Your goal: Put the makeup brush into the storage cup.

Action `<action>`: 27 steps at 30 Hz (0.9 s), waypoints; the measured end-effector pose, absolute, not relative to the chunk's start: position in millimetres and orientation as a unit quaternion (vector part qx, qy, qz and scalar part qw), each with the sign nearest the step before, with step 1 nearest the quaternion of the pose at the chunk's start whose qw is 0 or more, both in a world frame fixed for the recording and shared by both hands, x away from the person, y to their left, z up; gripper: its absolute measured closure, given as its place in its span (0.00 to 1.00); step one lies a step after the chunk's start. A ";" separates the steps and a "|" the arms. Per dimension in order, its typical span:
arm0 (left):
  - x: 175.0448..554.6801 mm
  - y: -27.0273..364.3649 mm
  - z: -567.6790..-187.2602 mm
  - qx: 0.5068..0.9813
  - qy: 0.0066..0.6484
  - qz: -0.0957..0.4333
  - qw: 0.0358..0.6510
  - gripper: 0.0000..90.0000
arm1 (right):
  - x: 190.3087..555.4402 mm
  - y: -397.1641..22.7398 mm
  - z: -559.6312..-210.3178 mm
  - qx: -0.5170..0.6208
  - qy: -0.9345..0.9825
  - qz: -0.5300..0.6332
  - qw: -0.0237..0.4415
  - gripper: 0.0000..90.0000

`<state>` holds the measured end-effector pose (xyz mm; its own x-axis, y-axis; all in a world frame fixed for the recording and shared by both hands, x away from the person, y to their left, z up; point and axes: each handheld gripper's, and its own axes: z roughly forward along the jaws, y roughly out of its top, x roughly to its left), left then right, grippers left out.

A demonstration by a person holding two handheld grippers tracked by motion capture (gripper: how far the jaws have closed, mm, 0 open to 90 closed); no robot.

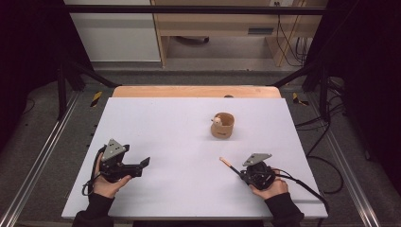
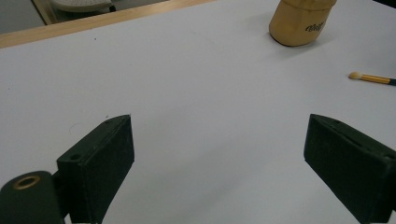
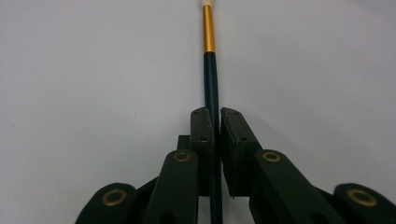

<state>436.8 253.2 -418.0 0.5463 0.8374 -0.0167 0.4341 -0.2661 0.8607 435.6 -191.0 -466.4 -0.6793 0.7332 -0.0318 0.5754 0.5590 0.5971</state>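
High view, grippers: two. The left gripper (image 1: 144,163) sits at the lower left of the frame, jaws spread apart with nothing between them; the right gripper (image 1: 238,171) sits at the lower right, jaws pressed together on a brush.
High view, hands: two, one left hand (image 1: 108,185) and one right hand (image 1: 269,187), both rising from the bottom edge in dark sleeves.
High view, brush: one brush (image 1: 226,163), lying low on the white table (image 1: 165,123), pointing up and left from the right gripper, its pale tip toward the frame's centre.
High view, cup: one wooden cup (image 1: 222,125), right of centre, well apart from the brush, with a small pale thing inside that is too small to make out.
Left gripper view, jaws: two black jaws, lower left and lower right, wide apart over bare table.
Left gripper view, other things: one cup at the upper right; one brush tip at the right edge.
Right gripper view, jaws: two, closed on the brush's dark handle at lower centre.
Right gripper view, brush: one, running straight up to the top edge; gold ferrule, pale tip.
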 end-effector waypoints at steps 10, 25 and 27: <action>437.1 253.3 -418.2 0.764 0.416 0.229 0.438 0.09 | 436.0 -192.9 -463.4 0.370 0.871 0.292 0.139 0.88; 438.4 252.4 -419.6 0.765 0.416 0.229 0.435 0.09 | 439.5 -194.1 -443.3 0.364 0.873 0.297 0.135 0.79; 438.4 252.6 -419.9 0.765 0.416 0.229 0.435 0.09 | 441.0 -192.0 -440.3 0.365 0.873 0.296 0.132 0.78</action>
